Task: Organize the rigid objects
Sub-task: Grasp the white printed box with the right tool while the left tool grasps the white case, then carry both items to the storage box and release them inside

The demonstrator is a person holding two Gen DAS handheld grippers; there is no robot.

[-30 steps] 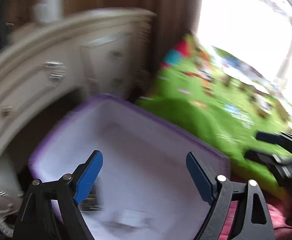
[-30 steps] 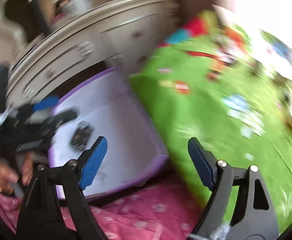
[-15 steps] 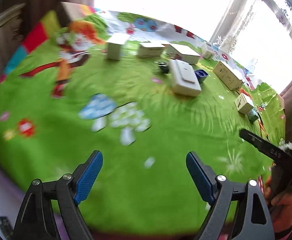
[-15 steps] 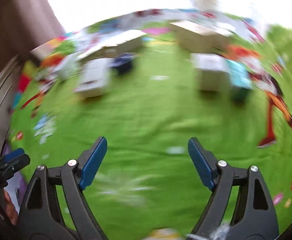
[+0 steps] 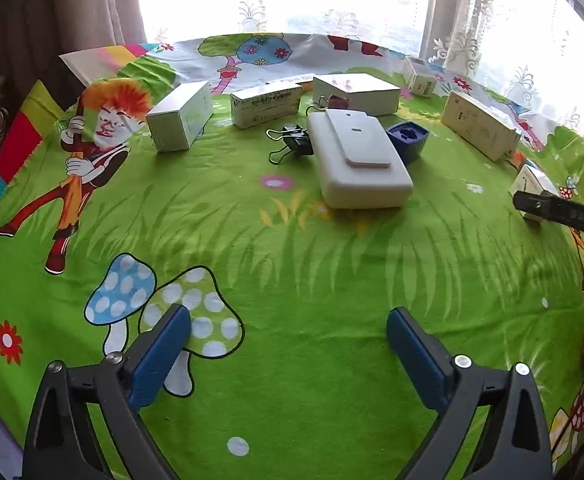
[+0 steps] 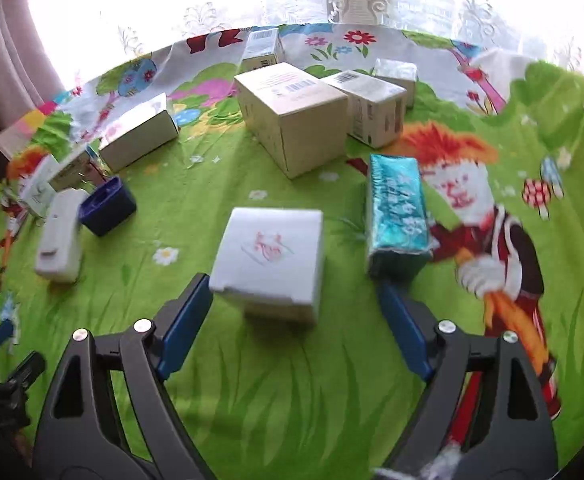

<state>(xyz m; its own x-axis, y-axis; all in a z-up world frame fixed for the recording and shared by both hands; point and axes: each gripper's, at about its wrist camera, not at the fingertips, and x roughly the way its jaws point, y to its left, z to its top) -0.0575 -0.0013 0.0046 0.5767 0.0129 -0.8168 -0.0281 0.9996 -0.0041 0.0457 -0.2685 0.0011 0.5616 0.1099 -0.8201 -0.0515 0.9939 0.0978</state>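
Right tongs [image 6: 292, 320] opening, empty, white box [image 6: 270, 256] just ahead, not yet between pads. Left tongs [image 5: 288, 354] opening over bare green cloth [image 5: 292, 264]. Risk: teal pack [image 6: 398, 212] beside box snagging right pad.

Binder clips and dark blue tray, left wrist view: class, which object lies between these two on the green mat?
In the left wrist view, the flat white case lies between the binder clips and the dark blue tray, with a smaller white slab on top.

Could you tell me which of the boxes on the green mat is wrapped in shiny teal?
The teal-wrapped box, just right of the white box; the other boxes are plain white or tan cardboard.
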